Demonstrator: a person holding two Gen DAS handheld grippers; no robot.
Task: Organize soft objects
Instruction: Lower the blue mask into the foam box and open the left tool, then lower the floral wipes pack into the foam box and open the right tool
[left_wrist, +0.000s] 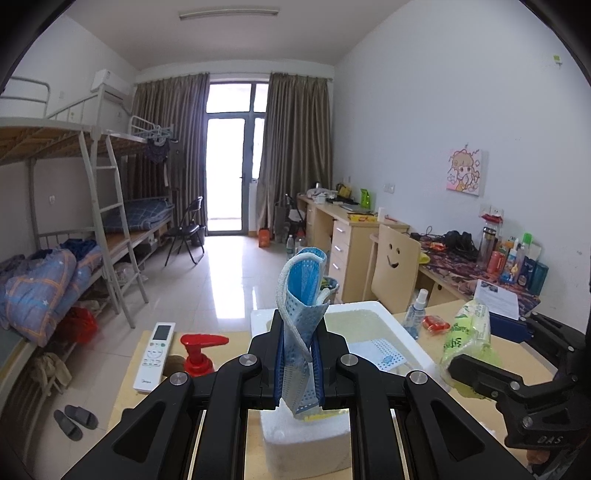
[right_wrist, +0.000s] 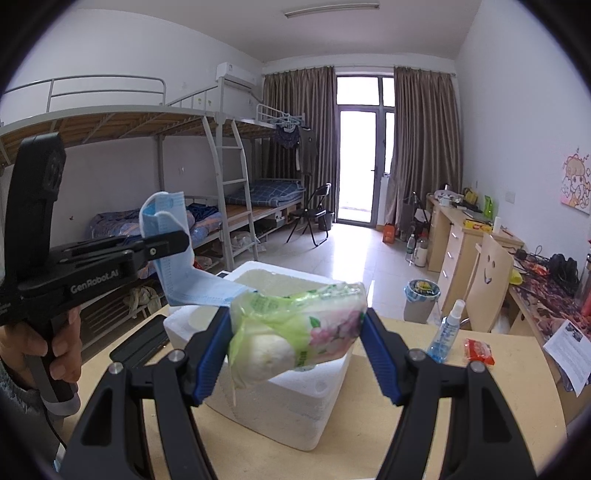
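Above white foam box, left tongs pinching blue mask, right tongs pinching tissue pack

Right gripper clamps a tissue pack above a white foam box; left gripper grips a blue mask.

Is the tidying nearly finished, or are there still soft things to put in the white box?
Partly done: one white dotted mask packet already lies inside the white foam box. In hand: the left gripper clamps a blue face mask, and the right gripper clamps a green-and-white tissue pack above the box. Left: dropping both in. The small red packet on the table may follow.
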